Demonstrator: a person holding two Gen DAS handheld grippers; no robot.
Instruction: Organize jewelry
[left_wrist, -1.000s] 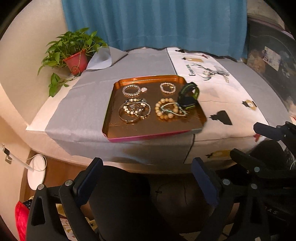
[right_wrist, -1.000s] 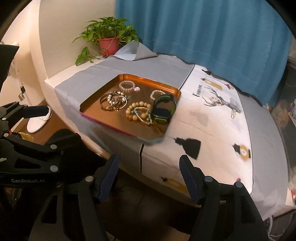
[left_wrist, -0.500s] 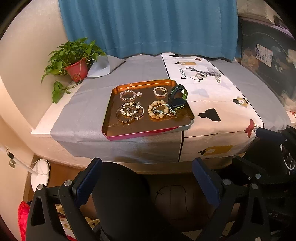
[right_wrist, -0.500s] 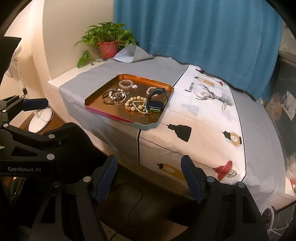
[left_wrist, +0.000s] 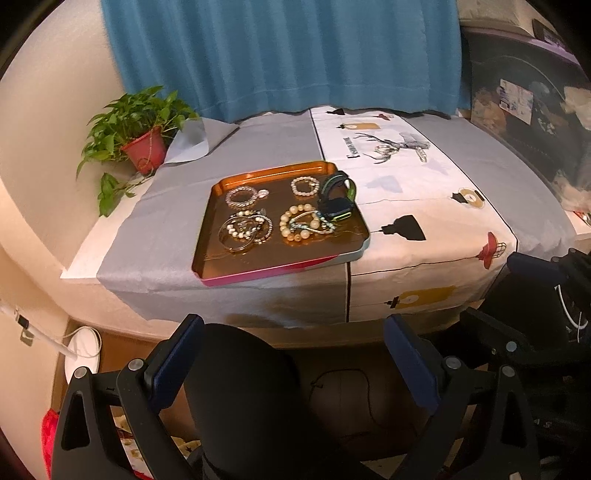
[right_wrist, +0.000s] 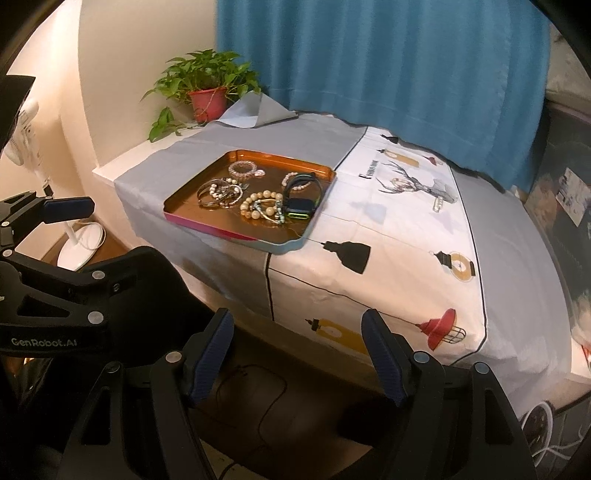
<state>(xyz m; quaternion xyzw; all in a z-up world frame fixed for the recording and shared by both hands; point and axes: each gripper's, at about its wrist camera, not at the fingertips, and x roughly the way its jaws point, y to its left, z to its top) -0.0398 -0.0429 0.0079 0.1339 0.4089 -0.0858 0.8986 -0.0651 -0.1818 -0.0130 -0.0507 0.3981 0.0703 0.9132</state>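
An orange tray (left_wrist: 214, 240) (right_wrist: 192, 195) lies near the front edge of the cloth-covered table. In it are several bracelets: a pearl and bangle cluster (left_wrist: 243, 230) (right_wrist: 219, 192), a big cream bead bracelet (left_wrist: 299, 223) (right_wrist: 260, 206), a crystal one (left_wrist: 242, 195) (right_wrist: 243, 169) and a small one (left_wrist: 304, 185). A black and green watch (left_wrist: 336, 201) (right_wrist: 301, 199) stands at the tray's right side. More pieces (right_wrist: 400, 182) lie on the white printed cloth. My left gripper (left_wrist: 291, 350) and right gripper (right_wrist: 297, 350) hang open and empty, well back from the table's front edge.
A potted plant (left_wrist: 142, 144) (right_wrist: 207, 98) stands at the table's far left corner before a blue curtain (left_wrist: 280, 55). A white fan base (right_wrist: 79, 245) sits on the floor to the left. A black rounded object (left_wrist: 243, 398) fills the space below my left gripper.
Both grippers have drawn back from the table, so the tray looks smaller and farther. Both stay open and empty.
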